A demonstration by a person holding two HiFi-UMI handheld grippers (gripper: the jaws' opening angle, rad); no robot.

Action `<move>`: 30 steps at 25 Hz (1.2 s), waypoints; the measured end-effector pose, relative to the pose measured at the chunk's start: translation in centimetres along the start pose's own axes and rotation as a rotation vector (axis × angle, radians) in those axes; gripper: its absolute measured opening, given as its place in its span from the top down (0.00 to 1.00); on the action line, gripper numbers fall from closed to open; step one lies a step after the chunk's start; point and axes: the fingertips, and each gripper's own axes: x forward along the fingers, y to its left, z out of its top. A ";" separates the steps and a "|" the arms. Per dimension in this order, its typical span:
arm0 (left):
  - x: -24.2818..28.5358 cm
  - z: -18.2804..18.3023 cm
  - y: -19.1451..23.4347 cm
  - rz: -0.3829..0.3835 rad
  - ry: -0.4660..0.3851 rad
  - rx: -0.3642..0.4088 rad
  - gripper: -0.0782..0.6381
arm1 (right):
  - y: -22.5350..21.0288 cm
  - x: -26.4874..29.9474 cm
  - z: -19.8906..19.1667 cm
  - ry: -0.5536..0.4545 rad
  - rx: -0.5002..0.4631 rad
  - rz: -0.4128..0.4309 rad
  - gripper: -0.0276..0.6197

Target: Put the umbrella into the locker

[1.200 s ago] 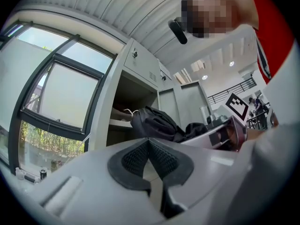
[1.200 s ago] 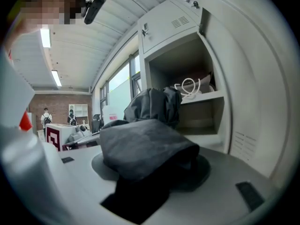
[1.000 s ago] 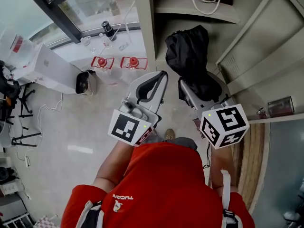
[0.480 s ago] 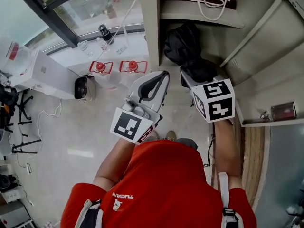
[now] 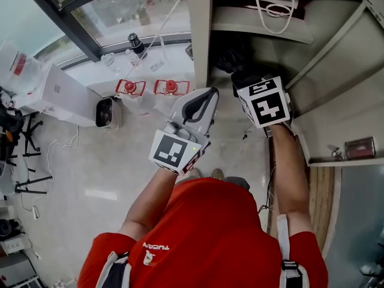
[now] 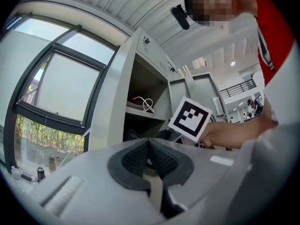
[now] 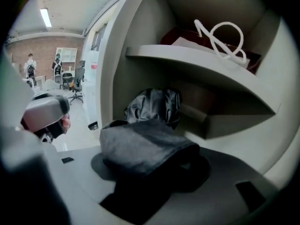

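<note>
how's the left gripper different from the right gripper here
The left gripper has its jaws together with nothing between them; the right gripper is closed on the black umbrella. The left gripper sits outside the locker, by its side wall; the right gripper points into the compartment under the shelf. Both carry a marker cube.

My left gripper (image 6: 148,144) was closed, pads (image 6: 161,156) pressed together with nothing between them. Past them stood the open locker (image 6: 117,88), with a white cord (image 6: 143,103) looped on its shelf and the dark umbrella (image 6: 131,134) beneath. My right hand (image 6: 232,134) reached in beside its marker cube (image 6: 190,118). A window (image 6: 61,88) was on the left.
</note>
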 end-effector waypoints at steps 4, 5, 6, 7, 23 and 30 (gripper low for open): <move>0.0 -0.4 0.0 -0.006 0.007 -0.001 0.88 | -1.1 2.0 0.5 0.043 -0.048 -0.016 0.57; 0.0 -0.4 0.0 -0.007 0.009 -0.001 0.88 | -1.4 2.6 0.7 0.055 -0.071 -0.022 0.57; 0.0 -0.5 0.0 -0.007 0.010 -0.001 0.88 | -1.7 3.1 0.8 0.067 -0.101 -0.030 0.57; 0.0 -0.5 -0.1 -0.007 0.012 -0.001 0.88 | -2.1 3.7 1.0 0.078 -0.135 -0.040 0.56; 1.5 -1.2 0.3 -0.002 0.042 0.022 0.88 | -5.1 10.1 2.6 0.054 -0.310 -0.042 0.56; 2.4 -1.6 0.2 -0.005 0.057 0.030 0.88 | -5.7 11.2 2.3 0.048 -0.299 -0.028 0.56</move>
